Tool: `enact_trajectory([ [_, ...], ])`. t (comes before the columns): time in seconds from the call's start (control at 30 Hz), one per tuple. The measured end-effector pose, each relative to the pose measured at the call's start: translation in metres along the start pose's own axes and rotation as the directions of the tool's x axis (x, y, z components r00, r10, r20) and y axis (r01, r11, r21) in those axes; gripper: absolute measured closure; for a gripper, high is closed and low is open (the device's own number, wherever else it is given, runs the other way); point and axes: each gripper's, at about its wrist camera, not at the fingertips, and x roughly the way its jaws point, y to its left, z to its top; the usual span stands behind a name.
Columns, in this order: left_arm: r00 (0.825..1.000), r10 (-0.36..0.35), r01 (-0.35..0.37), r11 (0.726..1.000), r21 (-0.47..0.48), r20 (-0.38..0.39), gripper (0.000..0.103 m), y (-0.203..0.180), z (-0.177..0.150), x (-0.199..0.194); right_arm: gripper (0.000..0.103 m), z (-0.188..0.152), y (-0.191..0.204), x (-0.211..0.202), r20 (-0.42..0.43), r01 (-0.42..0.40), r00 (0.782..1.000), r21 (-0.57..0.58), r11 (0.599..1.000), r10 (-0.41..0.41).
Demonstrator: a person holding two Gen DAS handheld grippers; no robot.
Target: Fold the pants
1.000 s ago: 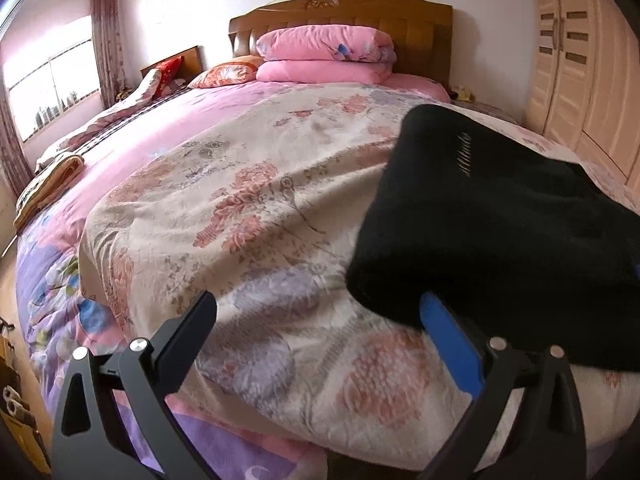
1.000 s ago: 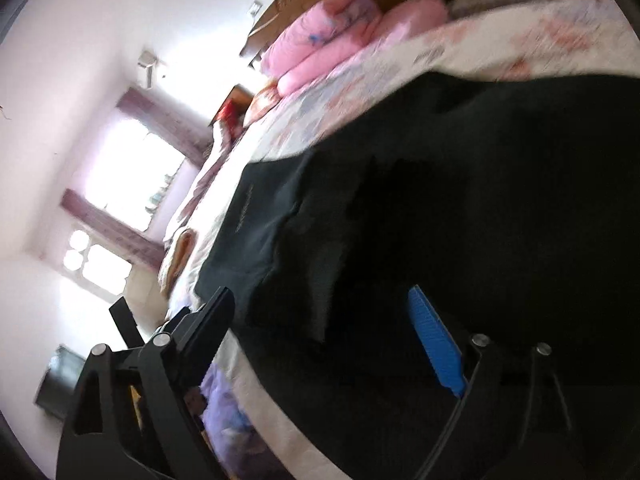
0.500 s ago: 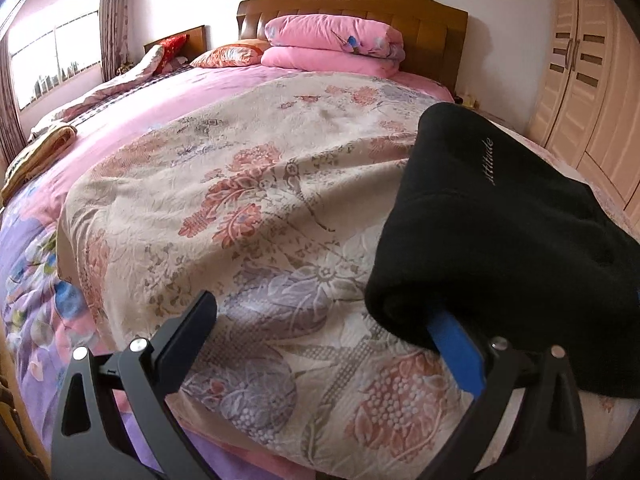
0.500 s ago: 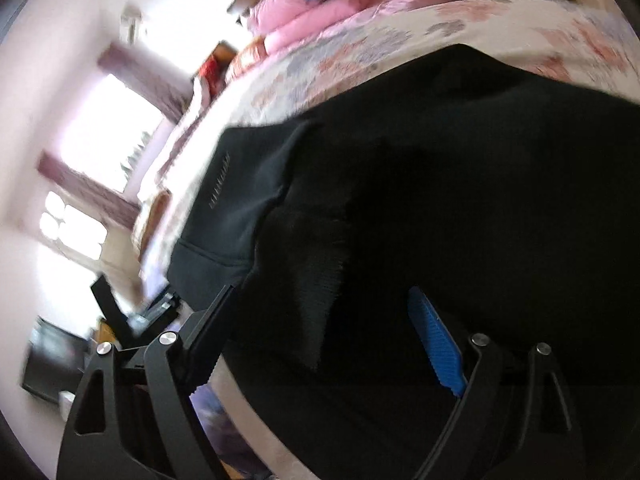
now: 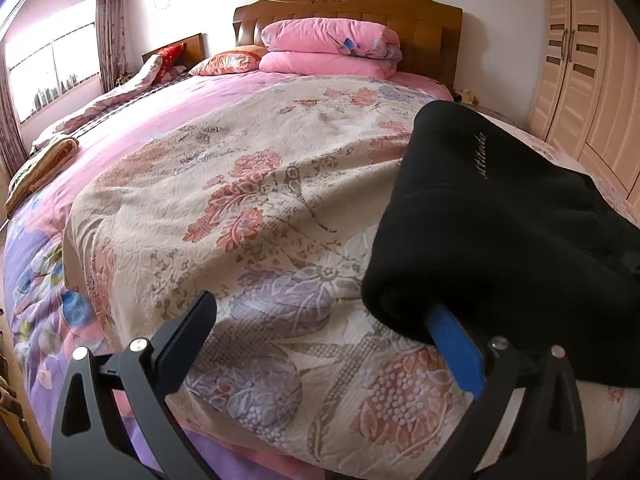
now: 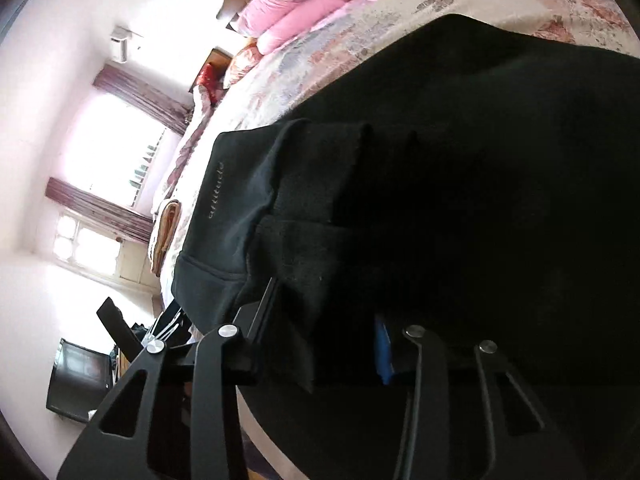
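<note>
The black pants (image 5: pixel 516 220) lie folded on the floral bedspread (image 5: pixel 260 208) at the right of the left wrist view, with small grey lettering on top. My left gripper (image 5: pixel 324 320) is open; its blue right finger (image 5: pixel 456 352) is tucked under the pants' near left edge, and its black left finger (image 5: pixel 188 344) rests over bare bedspread. In the right wrist view the pants (image 6: pixel 460 160) fill the frame. My right gripper (image 6: pixel 320 328) has narrowed on a fold of the black cloth at the near edge, which sits between its fingers.
Pink pillows (image 5: pixel 332 48) and a wooden headboard (image 5: pixel 348 8) stand at the far end of the bed. A wardrobe (image 5: pixel 588 80) lines the right wall. A folded blanket (image 5: pixel 40 168) lies at the bed's left edge, below a window (image 5: pixel 48 76).
My left gripper has slid further forward, its blue finger going deeper under the pants' edge. My right gripper's fingers have closed from wide open onto a fold of the pants.
</note>
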Motion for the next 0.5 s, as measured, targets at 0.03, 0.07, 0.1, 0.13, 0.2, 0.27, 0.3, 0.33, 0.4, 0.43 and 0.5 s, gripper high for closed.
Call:
enact_trajectory([
  [0.03, 1.000, 0.002, -0.002, 1.000, -0.002, 0.000, 0.001, -0.001, 0.000, 0.000, 0.067, -0.001, 0.003, 0.000, -0.006, -0.006, 1.000, -0.013, 1.000, 0.005],
  [0.07, 1.000, 0.004, -0.004, 1.000, -0.005, 0.000, 0.001, -0.001, 0.000, 0.000, 0.080, -0.001, 0.005, 0.001, -0.014, -0.039, 0.999, -0.018, 0.999, 0.038],
  [0.1, 1.000, 0.007, -0.007, 1.000, -0.007, -0.001, 0.001, -0.001, 0.000, -0.001, 0.082, -0.003, 0.007, 0.000, -0.006, -0.053, 0.999, -0.028, 0.998, 0.052],
  [0.13, 1.000, 0.009, -0.009, 1.000, -0.008, -0.001, 0.001, -0.001, 0.000, -0.001, 0.086, -0.004, 0.013, -0.004, 0.026, -0.059, 0.998, -0.065, 0.996, 0.061],
  [0.2, 1.000, 0.016, -0.016, 1.000, 0.001, -0.002, 0.001, -0.003, 0.000, -0.003, 0.088, -0.006, 0.022, -0.013, 0.079, -0.073, 0.994, -0.090, 0.993, 0.081],
  [0.27, 1.000, 0.029, -0.029, 0.999, 0.022, 0.000, 0.001, -0.006, 0.001, -0.006, 0.088, -0.009, 0.033, -0.023, 0.130, -0.056, 0.989, -0.123, 0.991, 0.073],
  [0.3, 0.999, 0.040, -0.040, 0.998, 0.040, 0.001, 0.001, -0.008, 0.001, -0.007, 0.088, -0.009, 0.037, -0.028, 0.153, -0.047, 0.986, -0.137, 0.989, 0.068],
  [0.33, 0.999, 0.050, -0.051, 0.997, 0.057, 0.003, 0.001, -0.011, 0.002, -0.009, 0.088, -0.009, 0.043, -0.035, 0.173, -0.042, 0.983, -0.146, 0.988, 0.068],
  [0.4, 0.998, 0.065, -0.067, 0.994, 0.091, 0.021, 0.001, -0.018, 0.004, -0.015, 0.088, -0.010, 0.052, -0.044, 0.198, -0.032, 0.978, -0.172, 0.985, 0.067],
  [0.43, 0.996, 0.080, -0.082, 0.991, 0.106, 0.032, 0.001, -0.021, 0.005, -0.018, 0.088, -0.013, 0.053, -0.048, 0.204, -0.031, 0.977, -0.180, 0.983, 0.068],
  [0.5, 0.991, 0.127, -0.131, 0.983, 0.125, 0.039, 0.001, -0.024, 0.011, -0.015, 0.088, -0.017, 0.052, -0.057, 0.220, -0.028, 0.973, -0.191, 0.981, 0.070],
])
